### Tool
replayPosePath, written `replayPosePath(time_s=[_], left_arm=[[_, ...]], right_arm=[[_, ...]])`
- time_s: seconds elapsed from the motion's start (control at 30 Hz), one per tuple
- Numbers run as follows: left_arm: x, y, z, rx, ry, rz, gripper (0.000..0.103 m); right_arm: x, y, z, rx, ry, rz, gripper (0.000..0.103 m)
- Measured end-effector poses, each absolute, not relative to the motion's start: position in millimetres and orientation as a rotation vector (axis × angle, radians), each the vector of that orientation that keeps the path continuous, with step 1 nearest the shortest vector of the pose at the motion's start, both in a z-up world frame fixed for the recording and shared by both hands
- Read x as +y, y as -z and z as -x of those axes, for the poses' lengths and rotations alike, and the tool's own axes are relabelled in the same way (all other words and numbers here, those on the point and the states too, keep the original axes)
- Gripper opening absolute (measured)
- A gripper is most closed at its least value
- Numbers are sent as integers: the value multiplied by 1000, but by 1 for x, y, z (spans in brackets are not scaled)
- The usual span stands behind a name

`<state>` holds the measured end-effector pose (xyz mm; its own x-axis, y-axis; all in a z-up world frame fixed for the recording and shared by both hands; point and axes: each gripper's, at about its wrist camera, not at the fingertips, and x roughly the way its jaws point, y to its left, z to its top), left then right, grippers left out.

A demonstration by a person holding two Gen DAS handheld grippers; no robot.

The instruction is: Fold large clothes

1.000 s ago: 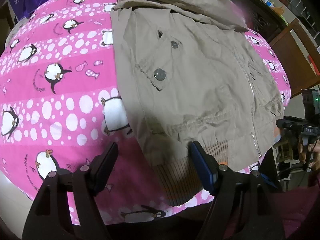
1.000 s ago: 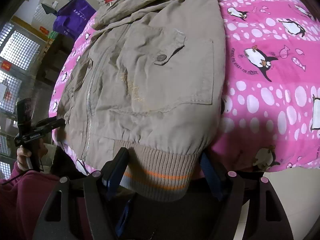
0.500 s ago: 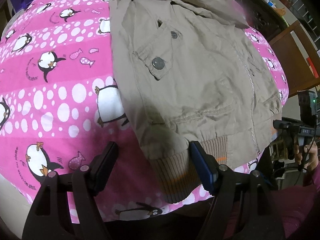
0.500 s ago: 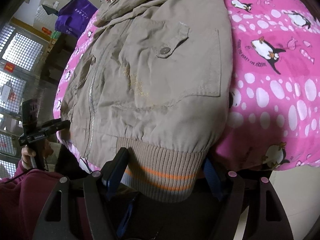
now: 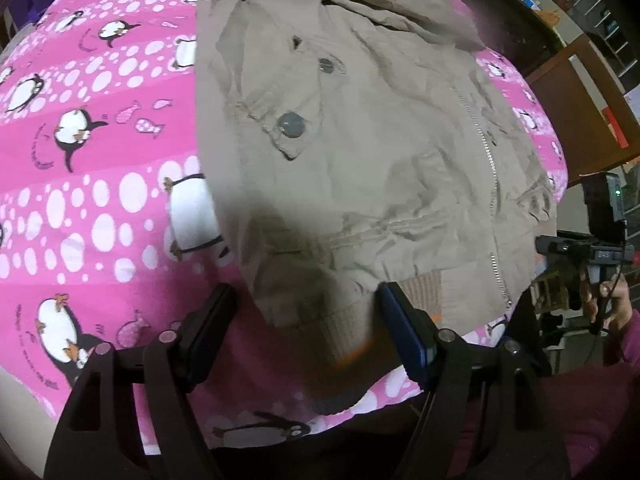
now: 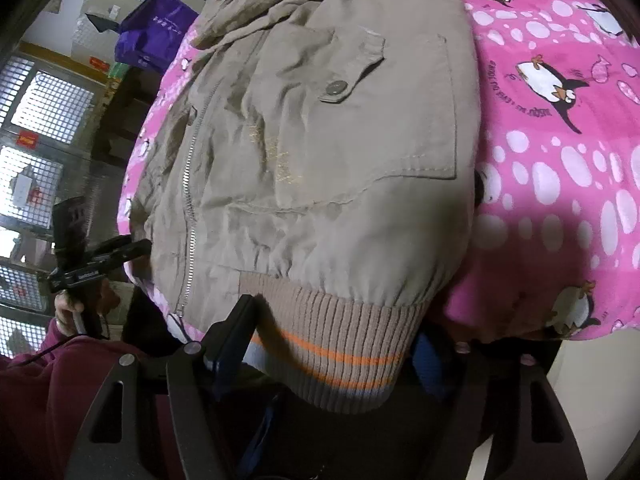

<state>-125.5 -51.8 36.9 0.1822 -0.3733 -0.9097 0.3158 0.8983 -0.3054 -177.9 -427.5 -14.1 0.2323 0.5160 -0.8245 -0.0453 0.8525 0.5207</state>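
Left wrist view: a tan jacket (image 5: 372, 152) lies spread on a pink penguin-print blanket (image 5: 100, 184), zipper (image 5: 486, 168) running down its right part, a buttoned pocket flap (image 5: 294, 128) near its middle; the ribbed hem (image 5: 344, 320) at the near edge is blurred; the left gripper (image 5: 306, 328) hovers over this hem corner with its jaws standing wide, the hem lying between them, the pads not pressing on it; at the right edge a hand (image 5: 604, 300) in a maroon sleeve (image 5: 580, 400) holds the right gripper (image 5: 576, 248), seen from the side, its jaws not readable here.

Right wrist view: the same jacket (image 6: 328, 140) fills the middle, its pocket (image 6: 400, 112) with a snap button (image 6: 336, 88) uppermost, the blanket (image 6: 560, 160) to the right; the ribbed hem (image 6: 340, 344) with an orange stripe (image 6: 332, 354) hangs over the blanket's near edge; the right gripper (image 6: 332, 348) has this hem between its fingers and its jaws are closing, though the pads do not visibly pinch the knit yet; the right finger is mostly hidden behind the hem; at the left edge a hand (image 6: 70, 308) holds the left gripper (image 6: 100, 256); a purple bag (image 6: 156, 32) sits far back, beyond the blanket.
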Motion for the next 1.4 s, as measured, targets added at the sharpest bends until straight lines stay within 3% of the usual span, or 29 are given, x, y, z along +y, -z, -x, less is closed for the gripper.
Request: replayPosePath(time_s=[0.07, 0.13, 0.17, 0.23, 0.27, 0.7, 1.03, 1.13, 1.2, 1.27, 1.4], left_arm=[[-54, -36, 124, 1305, 521, 67, 74], [-55, -36, 121, 1309, 551, 85, 47], [-56, -37, 120, 1312, 560, 88, 42], [-55, -39, 116, 1323, 585, 122, 17], [-52, -42, 113, 1325, 599, 154, 14], [-33, -140, 47, 1058, 662, 366, 11], [-28, -159, 26, 987, 661, 305, 11], [-30, -154, 29, 1008, 675, 309, 11], [-33, -148, 33, 1033, 682, 297, 11], [-36, -140, 39, 1056, 675, 277, 11], [-33, -124, 47, 1097, 654, 282, 11]], right_arm=[[-427, 13, 178, 1284, -415, -442, 50], [-426, 11, 177, 1284, -419, -430, 46], [-426, 10, 177, 1284, -426, -428, 40], [-427, 4, 176, 1273, -443, -436, 30], [-427, 1, 175, 1262, -450, -441, 24], [-451, -88, 110, 926, -577, -629, 15], [-452, -99, 90, 944, -556, -579, 12], [-459, -90, 94, 990, -593, -648, 25], [-457, -78, 98, 1037, -622, -679, 45], [-453, -67, 101, 1088, -612, -679, 55], [-447, -38, 106, 1179, -603, -708, 58]])
